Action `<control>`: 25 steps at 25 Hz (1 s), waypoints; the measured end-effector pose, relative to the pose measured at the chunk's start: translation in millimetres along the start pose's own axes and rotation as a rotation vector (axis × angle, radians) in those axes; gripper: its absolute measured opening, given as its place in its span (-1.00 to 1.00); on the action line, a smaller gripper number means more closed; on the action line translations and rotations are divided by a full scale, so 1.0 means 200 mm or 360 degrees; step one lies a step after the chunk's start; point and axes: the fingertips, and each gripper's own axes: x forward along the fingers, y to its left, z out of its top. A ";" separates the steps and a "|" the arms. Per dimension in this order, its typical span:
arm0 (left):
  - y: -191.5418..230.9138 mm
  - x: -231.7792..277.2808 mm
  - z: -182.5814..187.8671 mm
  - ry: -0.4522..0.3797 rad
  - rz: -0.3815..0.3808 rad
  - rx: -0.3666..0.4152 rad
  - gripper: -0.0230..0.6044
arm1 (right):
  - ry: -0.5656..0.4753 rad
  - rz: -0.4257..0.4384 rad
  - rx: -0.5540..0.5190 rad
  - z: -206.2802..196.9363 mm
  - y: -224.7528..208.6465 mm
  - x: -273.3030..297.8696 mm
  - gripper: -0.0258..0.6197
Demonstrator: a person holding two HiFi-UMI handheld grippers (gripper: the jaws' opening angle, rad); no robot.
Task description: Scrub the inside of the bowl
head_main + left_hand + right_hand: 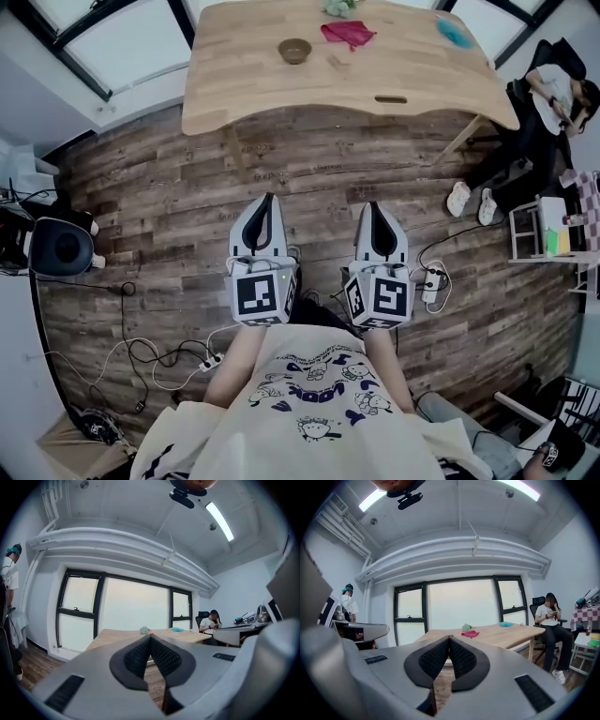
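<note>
A small brown bowl stands on the wooden table far ahead of me. Beside it lies a pink cloth, seen also from the right gripper view as the pink cloth on the table. My left gripper and right gripper hang side by side over the floor, well short of the table. Both are shut with nothing between the pads. In the left gripper view the left gripper points level at the table.
A green crumpled thing and a blue thing lie at the table's far side. A seated person is at the right. Cables and a power strip lie on the plank floor. A black round device stands at left.
</note>
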 end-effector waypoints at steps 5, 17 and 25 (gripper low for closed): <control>0.07 0.21 0.02 0.0006 -0.0004 -0.0008 -0.86 | 0.0011 -0.0019 -0.0003 0.01 -0.02 0.19 -0.81; 0.37 0.64 0.11 -0.0007 -0.0036 0.0021 -0.86 | -0.0035 -0.0035 -0.0035 0.10 0.09 0.71 -0.81; 0.52 0.76 0.09 0.0014 -0.0017 -0.0031 -0.87 | -0.0014 -0.0047 -0.0032 0.10 0.15 0.88 -0.81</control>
